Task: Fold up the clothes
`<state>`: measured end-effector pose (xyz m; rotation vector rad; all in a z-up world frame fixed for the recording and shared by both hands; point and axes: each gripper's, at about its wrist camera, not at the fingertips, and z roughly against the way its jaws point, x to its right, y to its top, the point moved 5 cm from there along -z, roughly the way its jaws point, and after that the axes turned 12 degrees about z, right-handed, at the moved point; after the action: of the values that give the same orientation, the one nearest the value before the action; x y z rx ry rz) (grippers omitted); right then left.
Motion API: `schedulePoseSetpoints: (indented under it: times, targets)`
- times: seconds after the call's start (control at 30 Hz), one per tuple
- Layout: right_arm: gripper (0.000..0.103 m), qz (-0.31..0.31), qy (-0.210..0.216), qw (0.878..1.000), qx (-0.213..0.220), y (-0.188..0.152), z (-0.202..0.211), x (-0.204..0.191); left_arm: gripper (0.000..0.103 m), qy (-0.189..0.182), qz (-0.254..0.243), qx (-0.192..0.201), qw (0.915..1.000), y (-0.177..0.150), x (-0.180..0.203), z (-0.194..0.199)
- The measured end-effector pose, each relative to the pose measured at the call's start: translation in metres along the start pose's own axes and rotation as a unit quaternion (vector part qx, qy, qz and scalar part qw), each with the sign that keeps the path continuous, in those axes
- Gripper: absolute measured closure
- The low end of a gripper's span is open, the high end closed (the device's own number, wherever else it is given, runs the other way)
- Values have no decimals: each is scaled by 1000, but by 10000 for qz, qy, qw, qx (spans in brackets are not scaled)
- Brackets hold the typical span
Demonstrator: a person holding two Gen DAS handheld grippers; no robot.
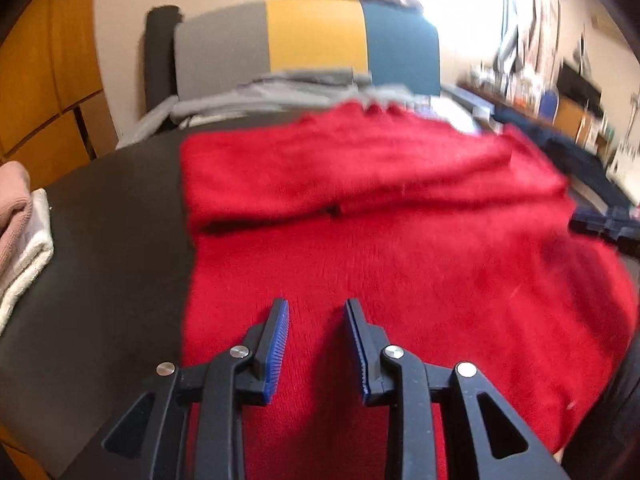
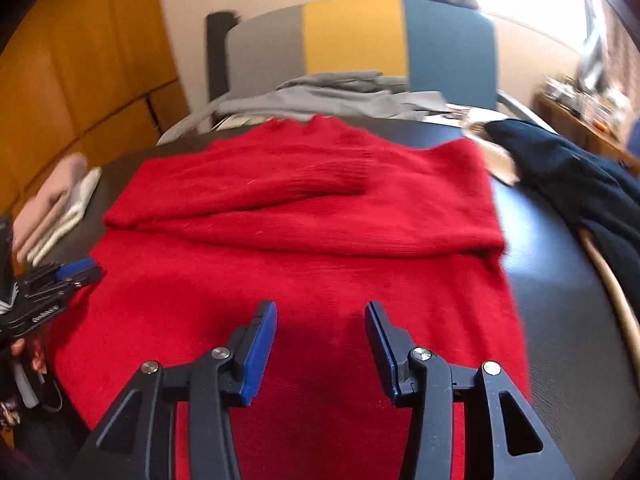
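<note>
A fuzzy red sweater [image 1: 400,232] [image 2: 300,264] lies flat on the black table [image 1: 120,248] [image 2: 560,292]. Its sleeves are folded across the chest, and one ribbed cuff [image 2: 354,176] shows in the right wrist view. My left gripper [image 1: 316,304] hovers over the sweater's near left part, open, with nothing between its blue pads. It also shows at the left edge of the right wrist view [image 2: 76,272], held by a hand. My right gripper [image 2: 320,306] stands open over the sweater's near middle, holding nothing.
Folded pink and white clothes [image 1: 20,220] [image 2: 56,204] are stacked at the table's left edge. A dark navy garment [image 2: 568,188] lies at the right. Grey clothing [image 2: 332,96] is heaped on a grey, yellow and teal chair [image 2: 352,36] behind the table.
</note>
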<state>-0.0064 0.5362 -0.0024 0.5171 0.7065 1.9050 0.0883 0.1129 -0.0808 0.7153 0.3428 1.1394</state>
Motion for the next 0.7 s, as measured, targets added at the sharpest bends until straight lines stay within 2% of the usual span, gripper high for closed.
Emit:
schedulePoseSetpoints:
  times: [0.07,0.17,0.23,0.33,0.43,0.57,0.7]
  targets:
    - [56,105,-59,9998,-135,-3,-3,-5,74,25,-52,82,10000,-2,-3,4]
    - [56,-217,-139,9995,-201,-21,6,12,74,34,74,118,9999,-5,-14,13]
    - [56,-311,-326,9987,-253,-32,10,25,72,72,143,115,9998,-9,-21,11]
    - [56,-358,-575,9970,-370,-48,11,41,68,78,177,311,9993,-11,-25,7]
    - [54,-208,-708,9971,-208,-46,6,43,68,223,43,439,9988,-7,-20,-2]
    - [50,-133,-894,9959,-54,-35,-9,48,67,143,206,271,9993,5,-24,-9]
    - [49,-292,-707,9970,-120,-27,-11,57,67,0,342,85,9994,8,-31,-8]
